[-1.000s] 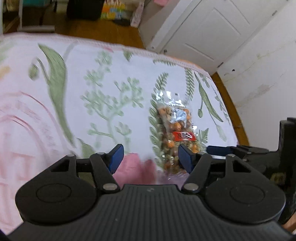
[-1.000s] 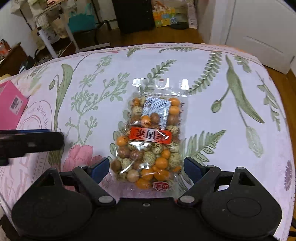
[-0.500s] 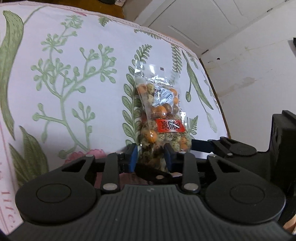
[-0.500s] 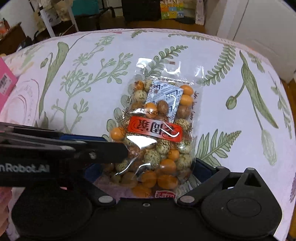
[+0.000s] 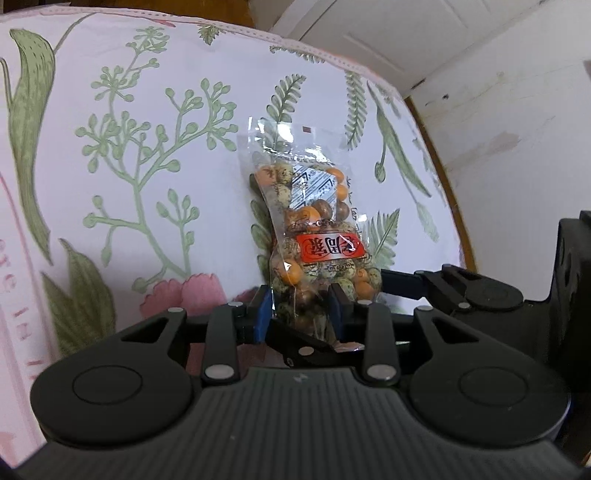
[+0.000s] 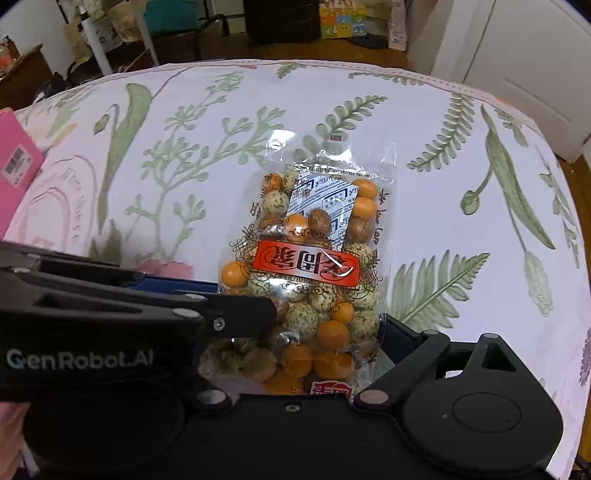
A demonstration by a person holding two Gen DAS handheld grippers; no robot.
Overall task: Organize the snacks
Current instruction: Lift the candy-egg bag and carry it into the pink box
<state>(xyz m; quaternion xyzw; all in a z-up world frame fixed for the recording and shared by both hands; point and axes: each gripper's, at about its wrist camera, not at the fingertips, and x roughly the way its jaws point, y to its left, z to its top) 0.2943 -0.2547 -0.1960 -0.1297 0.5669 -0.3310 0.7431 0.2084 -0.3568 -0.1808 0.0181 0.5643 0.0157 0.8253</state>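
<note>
From my left camera, my left gripper [image 5: 300, 306] has its blue pads pinched narrow on the near end of the bag [image 5: 314, 236] — a clear packet of orange, brown and speckled nuts with a red label [image 5: 328, 248]. The bag lies lengthwise away from me on the cloth [image 5: 140, 147], which is white with green ferns and a pink flower. Only this view shows the pinch itself: the plastic is squeezed between the two pads. At the right of it, my right gripper [image 5: 406, 286] shows as one blue-tipped finger touching the bag's side, with a white wall [image 5: 517, 129] and a door [image 5: 376, 33] behind.

My right camera gives what the left cannot. At far left a pink box [image 6: 16, 162] sits on the cloth [image 6: 424, 206] near its edge. Next comes my left gripper [image 6: 243, 306] seen from the side, crossing low over the bag's near left corner and hiding my right gripper's left finger. Then the bag [image 6: 314, 266], its full width and the red label [image 6: 308, 264] plain to read. My right gripper [image 6: 306, 332] straddles the bag's near end; its right finger [image 6: 397, 338] lies against the bag's edge, but I cannot tell whether it grips. Beyond the cloth is a cluttered floor with a yellow box [image 6: 340, 24].
</note>
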